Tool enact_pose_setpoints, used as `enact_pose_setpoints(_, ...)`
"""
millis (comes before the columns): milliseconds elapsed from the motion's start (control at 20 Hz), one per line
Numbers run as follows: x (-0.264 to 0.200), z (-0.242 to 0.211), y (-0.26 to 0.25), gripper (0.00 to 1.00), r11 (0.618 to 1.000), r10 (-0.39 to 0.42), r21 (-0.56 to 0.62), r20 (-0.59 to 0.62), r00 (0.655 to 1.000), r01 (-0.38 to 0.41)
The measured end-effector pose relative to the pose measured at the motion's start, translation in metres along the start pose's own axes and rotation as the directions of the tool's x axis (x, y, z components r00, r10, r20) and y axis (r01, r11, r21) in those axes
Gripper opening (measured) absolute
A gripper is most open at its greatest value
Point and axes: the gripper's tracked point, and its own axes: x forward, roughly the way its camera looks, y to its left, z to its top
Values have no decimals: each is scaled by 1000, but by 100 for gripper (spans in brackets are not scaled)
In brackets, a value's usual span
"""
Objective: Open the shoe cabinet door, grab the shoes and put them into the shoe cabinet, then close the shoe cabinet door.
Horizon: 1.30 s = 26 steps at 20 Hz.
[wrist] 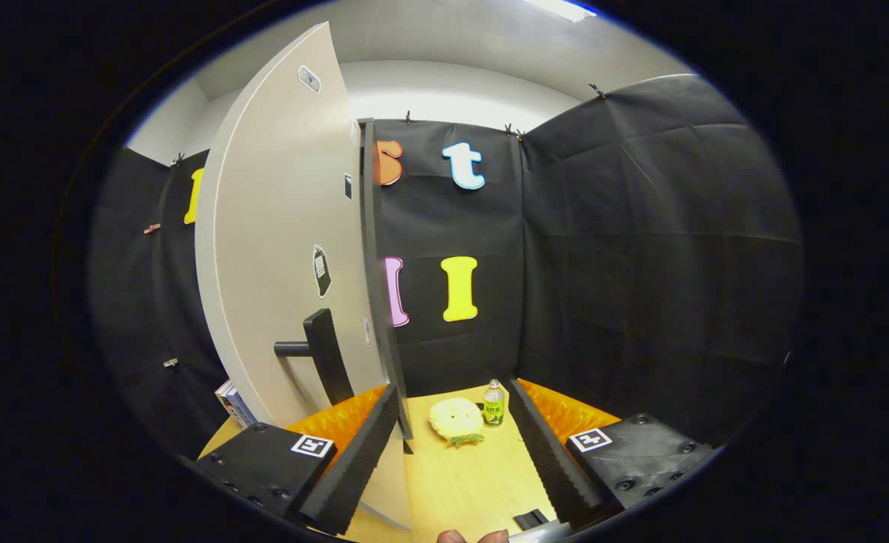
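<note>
The shoe cabinet door point(278, 249) is a tall pale panel swung open, and I see it almost edge-on just ahead of my left finger. Its dark edge point(372, 249) runs down to the tabletop just inside that finger. A black bar handle point(322, 356) sticks out from the door's face, above the left finger. My gripper point(453, 386) is open, the two fingers wide apart, with nothing pressed between them. The door's lower edge stands in the gap close to the left finger; I cannot tell whether they touch.
Between and just beyond the fingertips, a yellow plush toy point(455, 419) and a small green bottle point(494, 404) sit on the wooden table point(474, 483). Books point(231, 403) lie behind the door at the left. A person's fingertips point(473, 536) show below the fingers.
</note>
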Motion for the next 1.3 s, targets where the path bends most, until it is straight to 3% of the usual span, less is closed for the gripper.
enact_pose_setpoints(400,-11,-10,90,98,1000,23,-14,7,1000,-23)
enact_pose_setpoints(900,19,-29,209,98,980,201,-4,-40,979,-201)
enact_pose_setpoints(1300,36,-23,221,98,985,171,-29,-4,985,-171)
